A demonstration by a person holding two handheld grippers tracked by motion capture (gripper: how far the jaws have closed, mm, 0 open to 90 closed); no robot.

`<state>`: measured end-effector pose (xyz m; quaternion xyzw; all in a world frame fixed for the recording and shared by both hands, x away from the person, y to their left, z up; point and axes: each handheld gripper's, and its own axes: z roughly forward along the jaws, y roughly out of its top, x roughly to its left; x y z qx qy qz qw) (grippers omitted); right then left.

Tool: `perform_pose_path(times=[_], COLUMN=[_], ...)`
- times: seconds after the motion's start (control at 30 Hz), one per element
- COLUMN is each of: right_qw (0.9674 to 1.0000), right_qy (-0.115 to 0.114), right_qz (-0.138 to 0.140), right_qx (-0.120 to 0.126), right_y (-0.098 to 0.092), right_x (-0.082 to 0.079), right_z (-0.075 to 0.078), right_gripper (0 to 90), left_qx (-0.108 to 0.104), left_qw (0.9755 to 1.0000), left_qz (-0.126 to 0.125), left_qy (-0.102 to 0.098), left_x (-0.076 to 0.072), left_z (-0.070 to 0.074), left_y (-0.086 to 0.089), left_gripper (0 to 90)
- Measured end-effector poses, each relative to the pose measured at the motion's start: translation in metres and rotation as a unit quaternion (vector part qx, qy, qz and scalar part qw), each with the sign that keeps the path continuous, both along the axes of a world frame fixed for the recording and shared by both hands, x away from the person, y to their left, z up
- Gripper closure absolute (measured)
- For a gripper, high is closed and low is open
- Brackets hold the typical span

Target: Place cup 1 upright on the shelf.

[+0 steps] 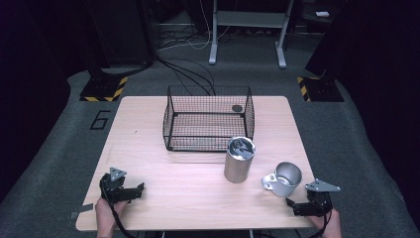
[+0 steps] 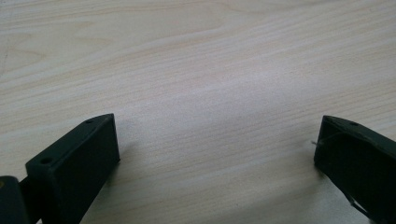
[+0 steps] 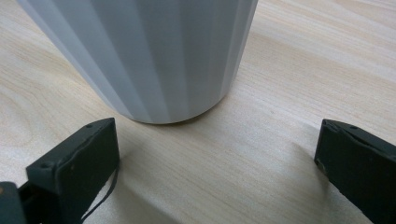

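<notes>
A pale grey mug with its handle to the left stands on the wooden table at the front right. My right gripper rests just in front of it, open; in the right gripper view the mug's ribbed wall rises just beyond the wide-apart jaws of that gripper, apart from them. A tall metal canister stands upright left of the mug. My left gripper lies at the front left, open, and the left gripper view has bare wood between its jaws.
A black wire basket stands at the middle back of the table, with a small dark round thing at its far right corner. Beyond the table are cables, stand feet and dark floor.
</notes>
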<state>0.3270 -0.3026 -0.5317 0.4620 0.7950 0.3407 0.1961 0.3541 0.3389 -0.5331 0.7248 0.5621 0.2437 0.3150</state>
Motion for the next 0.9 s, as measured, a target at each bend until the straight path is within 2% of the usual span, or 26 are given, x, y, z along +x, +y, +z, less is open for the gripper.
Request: perform_pose_path(times=[0.07,0.1,0.27,0.37,0.5,0.53,0.57,0.63,0.77,0.8,0.9], right_qw=[1.0,1.0,1.0,1.0,0.9999,0.9999,0.9998,0.9998,0.9998,0.9998,0.9998], right_qy=[-0.003,-0.003,-0.002,-0.002,-0.002,-0.001,-0.006,-0.005,-0.007,-0.007,-0.003], right_qz=[-0.003,0.0,0.0,-0.003,-0.01,-0.012,-0.016,-0.021,-0.018,-0.016,-0.02], right_qx=[0.006,-0.001,-0.001,0.0,0.002,0.0,0.0,0.003,-0.002,-0.004,0.001], right_y=[0.0007,-0.0001,-0.0001,0.0005,0.0012,0.0008,0.0003,0.0007,0.0003,0.0,0.0007], right_x=[-0.0001,-0.0001,0.0001,-0.0001,0.0001,0.0004,0.0012,0.001,0.0013,0.0012,0.0002], right_z=[-0.0002,-0.0003,-0.0002,-0.0002,-0.0002,-0.0001,-0.0004,-0.0004,-0.0005,-0.0002,-0.0004], right_gripper=[0.0,0.0,0.0,0.0,0.0,0.0,0.0,0.0,0.0,0.0,0.0], left_qx=[0.0,0.0,0.0,0.002,0.001,0.002,0.002,0.001,0.003,0.012,0.012], left_qw=[1.0,1.0,1.0,1.0,1.0,1.0,1.0,0.9999,0.9999,0.9998,0.9996], left_qz=[0.0,0.0,0.0,-0.003,0.0,0.001,0.001,0.013,0.014,0.016,0.024], left_qy=[0.0,0.0,0.001,0.005,0.001,0.006,0.006,0.008,0.006,-0.003,-0.002], left_x=[0.0,0.0,0.0001,0.0,0.0001,-0.0003,-0.0003,-0.0023,-0.0026,-0.0033,-0.0036], left_z=[0.0,0.0,0.0001,0.0009,0.0002,0.0009,0.0009,0.0009,0.0008,0.0008,0.0008], left_y=[0.0001,0.0,-0.0001,0.0002,-0.0002,-0.0001,-0.0001,-0.0019,-0.0021,-0.0045,-0.0056], left_gripper=[0.0,0.0,0.0,0.0,0.0,0.0,0.0,0.0,0.2,0.1,0.0])
